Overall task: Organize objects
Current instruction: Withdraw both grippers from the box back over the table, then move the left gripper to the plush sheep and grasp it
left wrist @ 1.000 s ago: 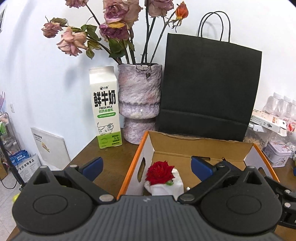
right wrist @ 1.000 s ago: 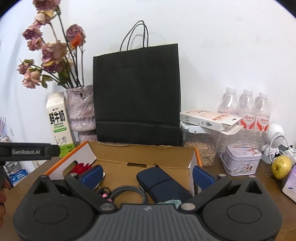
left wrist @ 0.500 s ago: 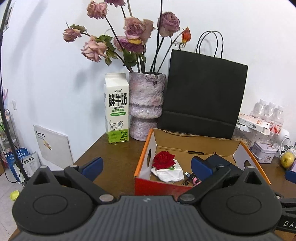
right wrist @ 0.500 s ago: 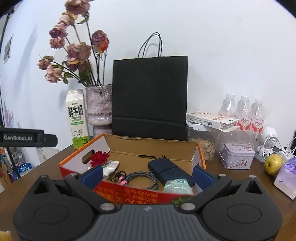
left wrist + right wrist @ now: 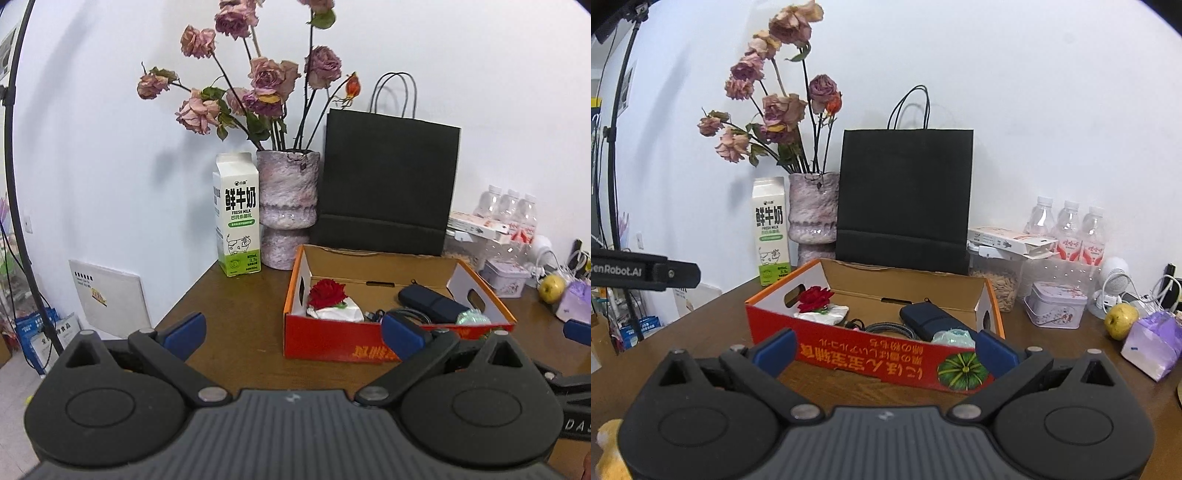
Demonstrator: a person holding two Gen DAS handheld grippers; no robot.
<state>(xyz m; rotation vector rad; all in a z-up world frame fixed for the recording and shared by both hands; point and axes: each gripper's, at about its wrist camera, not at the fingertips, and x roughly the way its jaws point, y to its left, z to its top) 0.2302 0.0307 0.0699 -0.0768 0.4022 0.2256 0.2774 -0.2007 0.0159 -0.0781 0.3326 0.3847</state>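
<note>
Left wrist view shows the left gripper (image 5: pixel 291 328) at the bottom of the frame, its two blue-tipped fingers spread wide with nothing between them. Past it, right of the middle, an open cardboard box (image 5: pixel 332 345) with a red front sits on the brown wooden table (image 5: pixel 236 314). Inside the box, at its left end, lies a soft red rose (image 5: pixel 327 291) on a crumpled white wrap. A long dark case (image 5: pixel 430 300) lies toward the right end, with a coiled dark cable (image 5: pixel 406 314) and a shiny see-through bundle (image 5: pixel 472 318) near the front wall. Behind the box stand a tall white milk carton (image 5: pixel 238 214), a rough pinkish vase (image 5: pixel 287 206) full of dried roses, and a flat black paper bag (image 5: pixel 388 181) with thin loop handles. In the right wrist view, the right gripper (image 5: pixel 884 350) is low in the frame, its fingers also wide apart and holding nothing, with the box's red front wall just beyond the tips. At the right side of that frame are a square tin (image 5: pixel 1056 310), a round yellow-green fruit (image 5: pixel 1121 320), and three clear plastic bottles (image 5: pixel 1067 229).
</note>
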